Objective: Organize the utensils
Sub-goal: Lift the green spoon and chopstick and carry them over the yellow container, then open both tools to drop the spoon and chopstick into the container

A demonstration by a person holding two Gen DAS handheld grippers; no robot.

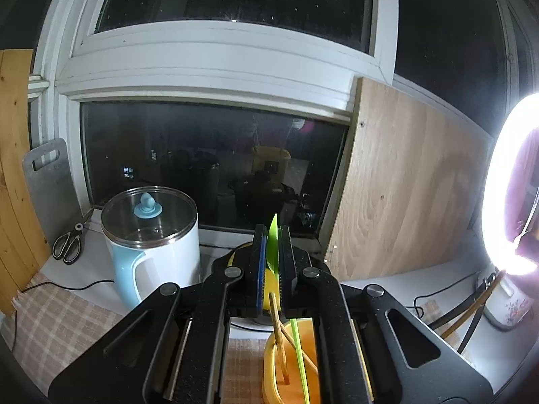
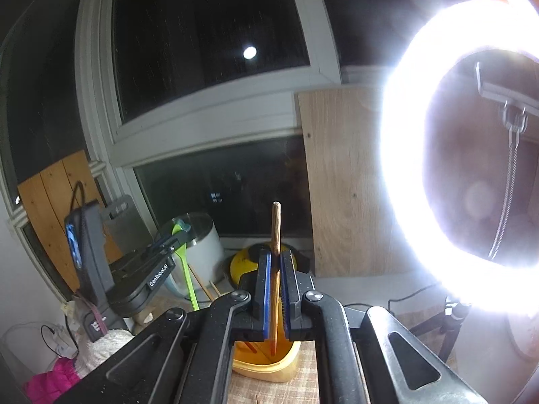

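Note:
My left gripper (image 1: pixel 272 235) is shut on a green plastic spoon (image 1: pixel 273 235), held upright with its bowl up and its handle reaching down into a yellow utensil holder (image 1: pixel 269 367) below. Two wooden chopsticks (image 1: pixel 279 336) lean in that holder. My right gripper (image 2: pixel 275 256) is shut on a wooden chopstick (image 2: pixel 275 222), held upright with its lower end inside the yellow holder (image 2: pixel 266 363). In the right wrist view the left gripper (image 2: pixel 168 239) and its green spoon (image 2: pixel 185 269) show at the left.
A white and blue kettle (image 1: pixel 151 235) with a glass lid stands on the left. Scissors (image 1: pixel 67 245) and a grey cutting board (image 1: pixel 47 181) lie by the window. A wooden panel (image 1: pixel 397 195) leans at the right. A bright ring light (image 2: pixel 414 168) stands at the right.

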